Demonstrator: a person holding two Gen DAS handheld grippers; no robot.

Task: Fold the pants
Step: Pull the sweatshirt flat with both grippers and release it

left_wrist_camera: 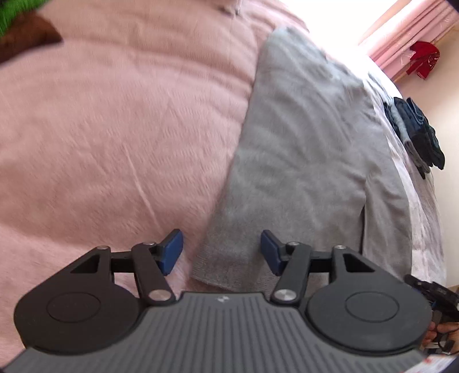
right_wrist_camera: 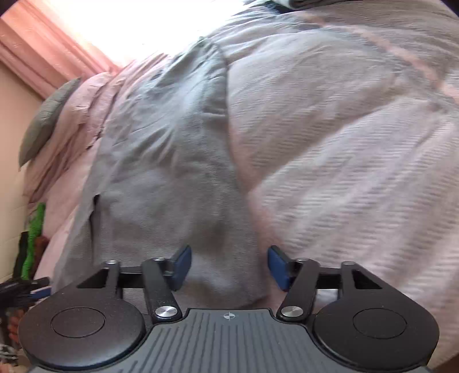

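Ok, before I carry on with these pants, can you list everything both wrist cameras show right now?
pants: one, grey, lying lengthwise on the bed, cuff end nearest the left tool
bedspread: one, pink, under the pants
pile of clothes: one, dark blue and grey, at the bed's far right edge in the left view
pillow: one, grey, left edge of the right view
curtain: one, pink, by the bright window
red item: one, hanging at the curtain
green fabric: one, top left corner, beside brown fabric
left tool: blue pads, open over the pants' edge
right tool: blue pads, open, pants fabric between them
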